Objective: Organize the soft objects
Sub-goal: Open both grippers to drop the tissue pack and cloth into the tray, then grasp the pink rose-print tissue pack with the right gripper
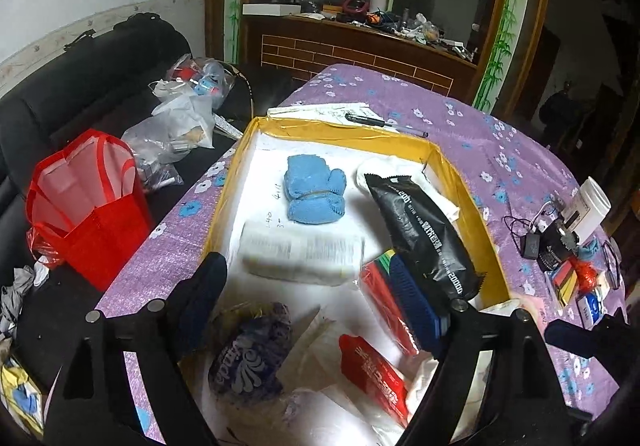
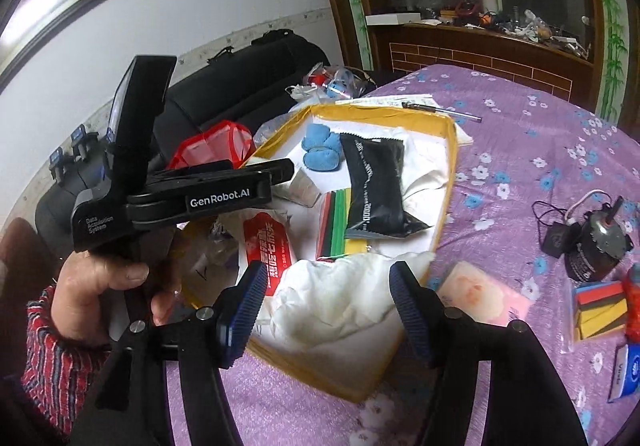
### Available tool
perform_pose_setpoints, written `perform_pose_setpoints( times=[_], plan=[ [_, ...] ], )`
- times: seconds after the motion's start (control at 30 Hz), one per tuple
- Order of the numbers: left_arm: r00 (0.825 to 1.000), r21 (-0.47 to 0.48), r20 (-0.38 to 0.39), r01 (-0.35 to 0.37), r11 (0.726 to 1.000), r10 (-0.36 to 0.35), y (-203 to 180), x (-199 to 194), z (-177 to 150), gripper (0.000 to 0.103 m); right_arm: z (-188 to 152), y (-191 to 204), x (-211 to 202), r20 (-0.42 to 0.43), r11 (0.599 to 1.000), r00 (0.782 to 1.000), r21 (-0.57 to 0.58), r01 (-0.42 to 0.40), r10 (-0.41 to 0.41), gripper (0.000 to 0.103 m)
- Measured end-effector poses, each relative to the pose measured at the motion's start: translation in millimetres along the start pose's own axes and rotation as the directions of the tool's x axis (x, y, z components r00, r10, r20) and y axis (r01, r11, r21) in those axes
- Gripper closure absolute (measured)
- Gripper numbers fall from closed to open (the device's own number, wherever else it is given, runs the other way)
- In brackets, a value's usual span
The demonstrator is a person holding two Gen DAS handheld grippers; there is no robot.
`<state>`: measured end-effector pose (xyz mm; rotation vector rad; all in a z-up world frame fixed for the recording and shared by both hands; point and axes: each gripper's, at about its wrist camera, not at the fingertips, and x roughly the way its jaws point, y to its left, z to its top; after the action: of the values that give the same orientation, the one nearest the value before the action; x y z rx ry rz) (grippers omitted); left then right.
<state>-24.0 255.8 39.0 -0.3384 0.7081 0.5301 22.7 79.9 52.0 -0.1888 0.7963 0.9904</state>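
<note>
Purple flowered tablecloth (image 2: 520, 150) over the whole table. At its middle, a shallow yellow-walled box (image 1: 460, 174), white inside, already well filled.

Inside the box, seen from the left wrist: black foil pack (image 1: 424, 234) at two o'clock, lying over a striped foam set (image 1: 384, 286) and a white cloth behind it. White paper-wrapped bundle (image 1: 304, 254) at the centre. Blue rolled towel (image 1: 314, 194) at twelve o'clock, apart from the bundle. Purple tissue pack (image 1: 248, 358) at seven o'clock, red wipes pack (image 1: 372, 374) at five o'clock.

White soft cloth (image 2: 340, 306) draped over the box's near edge at six o'clock, part inside, part on the rim.

Right gripper (image 2: 326, 310) just above that cloth, jaws apart, pads on either side and not pressing; cloth released, by the look of it. Left gripper (image 1: 332, 302) over the box, jaws spread wide, nothing between them; a hand (image 2: 112, 278) around its handle at nine o'clock in the right wrist view.

Outside the box, at three to four o'clock: pink pack (image 2: 480, 298) just beside the rim, a second striped foam set (image 2: 600, 306), a blue tissue pack (image 2: 628, 370), all well apart from the box wall. A motor and cables there too, hardly soft.

Judgement: most soft things boxed; the pink pack and the few items on the right probably left, plus tucking the white cloth fully in.
</note>
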Motion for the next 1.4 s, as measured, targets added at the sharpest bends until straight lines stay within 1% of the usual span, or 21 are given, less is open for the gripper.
perform_pose_setpoints(
  times=[0.1,0.23,0.4,0.53,0.63,0.7,0.77,0.8,0.87,0.9,0.93,0.97,1.0,1.07,1.13,1.17,1.27,1.3,1.33,1.37,1.4],
  plan=[
    [0.999,-0.002,0.031,0.018,1.0,-0.018,-4.7,-14.1,-2.6,0.019,-5.3,-9.0,-18.6,0.024,1.0,1.0,0.009,0.007,-0.007,0.038],
    [0.998,0.022,0.048,0.04,0.999,-0.041,-16.0,-27.8,-7.7,0.019,-14.7,-26.3,-40.4,0.045,0.999,0.999,0.032,0.025,-0.026,0.038],
    [0.995,0.068,0.05,0.08,0.994,-0.084,-41.9,-39.4,-17.6,0.019,-29.7,-61.6,-70.0,0.063,0.994,0.995,0.082,0.073,-0.079,0.037],
    [0.992,0.104,0.05,0.108,0.989,-0.113,-65.3,-46.1,-22.6,0.019,-41.1,-94.5,-82.6,0.07,0.985,0.992,0.145,0.096,-0.107,0.034],
    [0.986,0.157,0.033,0.158,0.975,-0.165,-90.2,-50.1,-26.8,0.019,-51.0,-127.0,-86.0,0.079,0.967,0.991,0.238,0.089,-0.111,0.034],
    [0.982,0.188,0.006,0.186,0.964,-0.191,-106.9,-49.4,-28.1,0.019,-53.6,-146.8,-89.0,0.095,0.952,0.992,0.302,0.048,-0.081,0.033],
    [0.979,0.197,-0.002,0.2,0.96,-0.204,-117.7,-50.6,-30.6,0.019,-56.2,-155.3,-89.5,0.103,0.948,0.992,0.315,0.035,-0.07,0.033],
    [0.978,0.201,0.005,0.202,0.959,-0.208,-123.6,-52.7,-32.1,0.019,-58.0,-157.0,-89.1,0.1,0.948,0.992,0.317,0.04,-0.076,0.033],
    [0.977,0.196,0.023,0.202,0.96,-0.21,-128.2,-56.7,-34.5,0.019,-59.6,-159.1,-87.9,0.094,0.945,0.995,0.327,0.014,-0.047,0.033],
    [0.976,0.193,0.034,0.203,0.96,-0.214,-128.9,-59.4,-36.3,0.019,-58.2,-156.6,-85.6,0.082,0.948,0.997,0.318,-0.014,-0.013,0.033],
    [0.976,0.19,0.043,0.204,0.96,-0.215,-128.2,-62.1,-38.2,0.019,-57.7,-153.4,-84.2,0.071,0.952,0.997,0.306,-0.018,-0.004,0.033],
    [0.976,0.189,0.046,0.202,0.961,-0.215,-126.8,-64.3,-39.8,0.019,-55.2,-147.1,-80.0,0.041,0.96,0.999,0.278,-0.013,0.002,0.03],
    [0.976,0.188,0.048,0.202,0.961,-0.214,-124.2,-66.5,-40.5,0.019,-52.7,-139.8,-74.4,0.003,0.97,1.0,0.243,-0.016,0.016,0.029],
    [0.976,0.182,0.063,0.196,0.964,-0.21,-115.6,-71.8,-40.4,0.019,-44.3,-122.3,-61.3,-0.09,0.99,0.995,0.137,-0.029,0.042,0.03],
    [0.978,0.179,0.088,0.171,0.969,-0.189,-107.2,-76.7,-39.9,0.019,-35.5,-109.2,-52.9,-0.137,0.999,0.99,0.037,-0.014,0.019,0.027],
    [0.978,0.177,0.097,0.164,0.97,-0.183,-101.7,-79.2,-40.1,0.019,-28.5,-102.1,-46.5,-0.16,0.999,0.987,-0.031,-0.012,0.007,0.021],
    [0.978,0.173,0.091,0.169,0.97,-0.187,-89.6,-79.6,-42.5,0.019,-13.3,-85.6,-26.5,-0.201,0.984,0.979,-0.178,0.006,-0.042,0.015],
    [0.979,0.168,0.088,0.169,0.971,-0.185,-85.6,-79.0,-43.5,0.019,-9.7,-79.4,-17.3,-0.221,0.975,0.975,-0.222,-0.011,-0.039,0.014],
    [0.979,0.168,0.084,0.168,0.971,-0.184,-82.8,-78.2,-44.0,0.019,-8.5,-78.0,-11.9,-0.227,0.969,0.973,-0.247,-0.012,-0.046,0.014],
    [0.98,0.169,0.079,0.167,0.971,-0.182,-78.8,-77.7,-44.2,0.019,-6.1,-74.1,-1.1,-0.239,0.957,0.968,-0.291,0.002,-0.075,0.014],
    [0.981,0.17,0.077,0.165,0.971,-0.18,-76.9,-77.7,-44.6,0.019,-5.3,-75.2,7.5,-0.253,0.952,0.964,-0.305,0.0,-0.081,0.014]
  ],
)
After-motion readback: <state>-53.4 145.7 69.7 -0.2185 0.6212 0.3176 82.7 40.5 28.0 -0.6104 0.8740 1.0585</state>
